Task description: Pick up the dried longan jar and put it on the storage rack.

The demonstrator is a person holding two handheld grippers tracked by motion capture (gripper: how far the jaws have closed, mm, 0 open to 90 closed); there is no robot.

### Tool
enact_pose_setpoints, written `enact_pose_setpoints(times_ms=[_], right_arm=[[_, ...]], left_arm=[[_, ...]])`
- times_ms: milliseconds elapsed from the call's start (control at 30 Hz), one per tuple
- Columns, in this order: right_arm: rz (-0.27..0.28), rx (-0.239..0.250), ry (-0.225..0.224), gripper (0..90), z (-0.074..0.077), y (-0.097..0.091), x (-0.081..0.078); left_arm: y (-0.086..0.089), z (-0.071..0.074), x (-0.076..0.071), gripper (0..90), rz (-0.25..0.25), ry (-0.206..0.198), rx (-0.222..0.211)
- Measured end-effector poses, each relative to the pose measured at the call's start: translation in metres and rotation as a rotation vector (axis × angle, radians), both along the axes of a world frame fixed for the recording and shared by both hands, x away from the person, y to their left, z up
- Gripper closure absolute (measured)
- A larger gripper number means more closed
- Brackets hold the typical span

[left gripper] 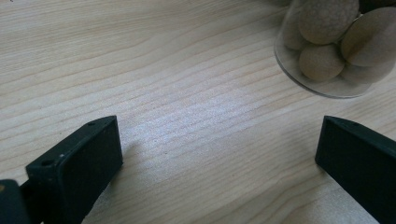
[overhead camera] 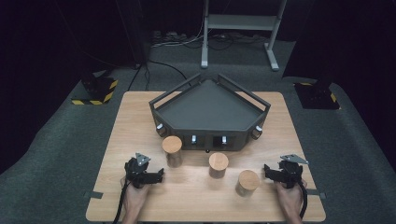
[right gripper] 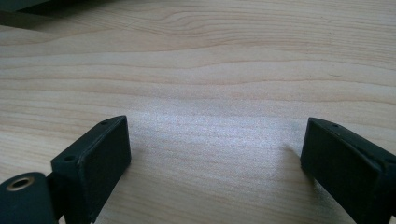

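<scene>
- Wooden-lidded jars stood mid-frame on the desk: nearest jar (overhead camera: pixel 172 150), another (overhead camera: pixel 247 182).
- Left hand-held gripper (overhead camera: pixel 159 176) gaped empty; right hand-held gripper (overhead camera: pixel 267 171) likewise.
- Best approach: level, straddling the jar squarely.

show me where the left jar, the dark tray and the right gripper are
left jar (overhead camera: pixel 172 150), high view, on its clear side under the lid
dark tray (overhead camera: pixel 210 108), high view, on its bare floor
right gripper (overhead camera: pixel 268 169), high view, between its jaw tips

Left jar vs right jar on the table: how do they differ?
The left jar stands farther back, close beside the dark tray; the right jar stands nearest the table's front edge, apart from the tray. The left jar is near the left tongs, the right jar near the right tongs. Both are upright with wooden lids.
</scene>
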State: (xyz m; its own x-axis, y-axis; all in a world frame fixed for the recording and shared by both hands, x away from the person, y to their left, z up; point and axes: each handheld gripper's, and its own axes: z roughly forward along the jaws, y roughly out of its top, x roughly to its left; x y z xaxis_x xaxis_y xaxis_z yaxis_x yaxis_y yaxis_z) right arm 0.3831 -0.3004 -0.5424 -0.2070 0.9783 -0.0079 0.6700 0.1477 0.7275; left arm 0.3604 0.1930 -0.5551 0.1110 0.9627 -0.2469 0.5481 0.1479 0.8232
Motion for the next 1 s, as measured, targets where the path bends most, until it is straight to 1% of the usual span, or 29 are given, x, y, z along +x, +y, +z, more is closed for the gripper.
enact_pose_setpoints(times_ms=[67,167,267,300,333,367,433,467,500,567,600,633,733,767,833,867,900,967,1000], right_arm=[[-0.001,0.000,0.001,7.2,0.000,0.000,0.000],[-0.014,-0.001,0.007,4.0,0.000,0.000,0.001],[-0.027,-0.004,0.015,1.4,-0.001,0.000,0.002],[-0.027,-0.004,0.015,1.4,-0.001,0.000,0.002],[-0.032,-0.005,0.017,0.5,-0.001,0.000,0.003],[-0.043,-0.003,0.020,0.1,-0.001,0.000,0.003],[-0.044,-0.001,0.020,0.1,-0.001,0.001,0.003],[-0.045,-0.001,0.021,0.1,-0.001,0.001,0.003],[-0.045,-0.001,0.021,0.1,-0.001,0.001,0.003],[-0.045,0.000,0.021,0.1,-0.001,0.001,0.003],[-0.045,0.000,0.021,0.0,-0.001,0.000,0.003],[-0.045,0.000,0.021,0.0,-0.001,0.001,0.003],[-0.045,0.000,0.021,0.0,-0.001,0.000,0.003],[-0.045,0.000,0.021,0.0,-0.001,0.000,0.003],[-0.045,0.000,0.021,0.1,-0.001,0.000,0.003],[-0.045,0.000,0.021,0.0,-0.001,0.000,0.003],[-0.045,0.000,0.021,0.1,-0.001,0.000,0.003],[-0.045,0.000,0.021,0.0,-0.001,0.000,0.003],[-0.045,0.000,0.021,0.0,-0.001,0.000,0.003]], left_arm=[[0.000,0.000,0.000,0.2,0.000,0.000,0.000],[0.000,0.000,0.000,0.2,-0.003,0.001,0.002],[0.000,0.002,-0.002,0.2,-0.019,0.018,0.003],[0.000,0.002,-0.002,0.2,-0.019,0.018,0.003],[-0.001,0.002,-0.003,0.2,-0.023,0.021,-0.004],[-0.001,0.003,-0.004,0.2,-0.032,0.026,-0.014],[-0.004,0.006,-0.007,0.2,-0.054,0.021,-0.028],[-0.008,0.010,-0.010,0.2,-0.083,0.015,-0.036],[-0.008,0.010,-0.010,0.2,-0.083,0.015,-0.036],[-0.013,0.013,-0.012,0.4,-0.110,0.005,-0.035],[-0.016,0.015,-0.013,0.6,-0.118,-0.001,-0.045],[-0.021,0.018,-0.012,0.6,-0.135,-0.003,-0.048],[-0.026,0.021,-0.011,1.2,-0.148,-0.007,-0.060],[-0.032,0.025,-0.009,1.5,-0.158,-0.014,-0.068],[-0.033,0.026,-0.008,2.1,-0.163,-0.012,-0.064],[-0.038,0.028,-0.004,2.5,-0.163,-0.018,-0.073],[-0.038,0.028,-0.004,2.7,-0.163,-0.018,-0.073],[-0.044,0.030,0.002,3.4,-0.159,-0.025,-0.094],[-0.044,0.030,0.002,3.7,-0.159,-0.025,-0.094]])
